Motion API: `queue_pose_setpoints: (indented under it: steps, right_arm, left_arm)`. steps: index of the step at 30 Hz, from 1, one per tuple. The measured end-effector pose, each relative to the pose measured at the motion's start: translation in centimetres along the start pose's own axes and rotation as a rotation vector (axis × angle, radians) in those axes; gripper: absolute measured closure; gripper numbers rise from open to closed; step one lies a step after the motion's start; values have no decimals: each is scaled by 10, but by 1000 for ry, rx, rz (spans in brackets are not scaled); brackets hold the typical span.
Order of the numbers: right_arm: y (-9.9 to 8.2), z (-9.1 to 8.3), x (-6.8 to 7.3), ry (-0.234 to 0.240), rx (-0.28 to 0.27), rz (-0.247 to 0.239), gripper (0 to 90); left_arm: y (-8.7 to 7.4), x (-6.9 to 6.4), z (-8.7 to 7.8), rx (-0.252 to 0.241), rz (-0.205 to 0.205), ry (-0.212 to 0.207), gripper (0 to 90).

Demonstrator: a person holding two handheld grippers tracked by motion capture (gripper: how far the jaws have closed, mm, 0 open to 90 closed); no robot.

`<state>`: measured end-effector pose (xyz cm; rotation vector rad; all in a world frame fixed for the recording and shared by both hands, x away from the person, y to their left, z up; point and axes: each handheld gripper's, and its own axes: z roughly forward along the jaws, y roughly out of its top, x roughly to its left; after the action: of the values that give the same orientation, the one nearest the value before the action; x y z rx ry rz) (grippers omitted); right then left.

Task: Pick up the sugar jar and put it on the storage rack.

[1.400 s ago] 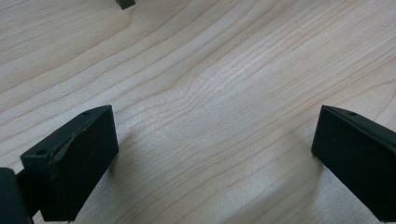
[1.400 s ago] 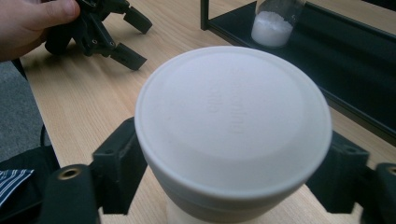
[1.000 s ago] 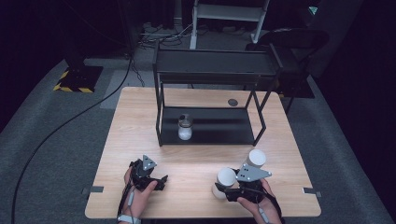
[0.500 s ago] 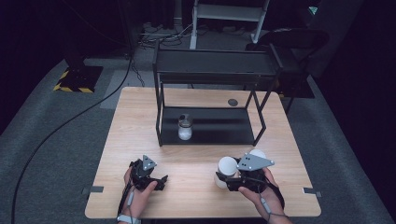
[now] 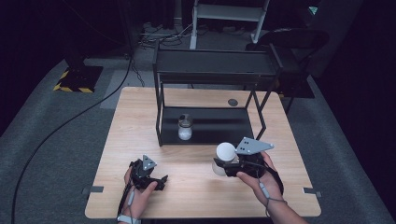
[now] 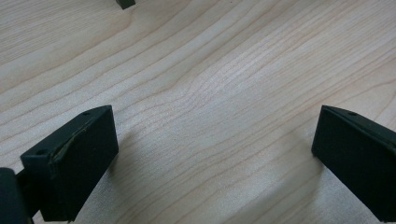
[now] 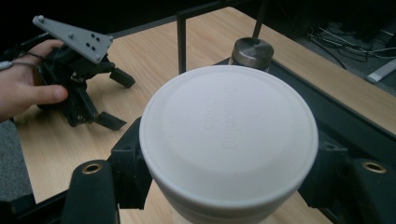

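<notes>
My right gripper point(image 5: 223, 166) is shut on a white jar with a white lid point(image 5: 225, 152), held above the table in front of the black rack point(image 5: 212, 70). In the right gripper view the lid point(image 7: 229, 135) sits between the two jaws, pressed from both sides. A glass jar with a metal lid point(image 5: 185, 128) stands on the rack's lower shelf; it is also the jar with a metal lid point(image 7: 252, 51) just beyond the white one. My left gripper point(image 5: 161, 182) rests on the table at the front left, jaws wide apart with bare wood between them point(image 6: 215, 158).
The wooden table point(image 5: 140, 107) carries the two-level rack at its back half. A small dark disc point(image 5: 232, 102) lies on the table behind the rack. From the right gripper view, the left gripper point(image 7: 116, 99) and a hand sit to the left.
My right gripper has risen with the white jar and drifted left, toward the rack's front. The left gripper has stayed where it was.
</notes>
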<state>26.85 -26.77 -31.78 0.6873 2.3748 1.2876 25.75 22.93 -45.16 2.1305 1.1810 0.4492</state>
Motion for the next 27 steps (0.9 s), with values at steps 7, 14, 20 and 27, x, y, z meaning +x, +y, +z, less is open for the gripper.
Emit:
queue_pose_setpoints:
  steps: [7, 14, 20, 27]
  right_arm:
    - [17, 5, -10, -16, -9, 1, 326]
    - [28, 12, -20, -32, -10, 10, 327]
    - [37, 20, -34, -41, -5, 40, 327]
    - [43, 34, -46, -82, -1, 48, 327]
  left_arm:
    - [0, 0, 0, 0, 0, 0, 3]
    - [0, 0, 0, 0, -1, 0, 3]
    - [0, 0, 0, 1, -1, 0, 3]
    - [0, 0, 0, 0, -2, 1, 3]
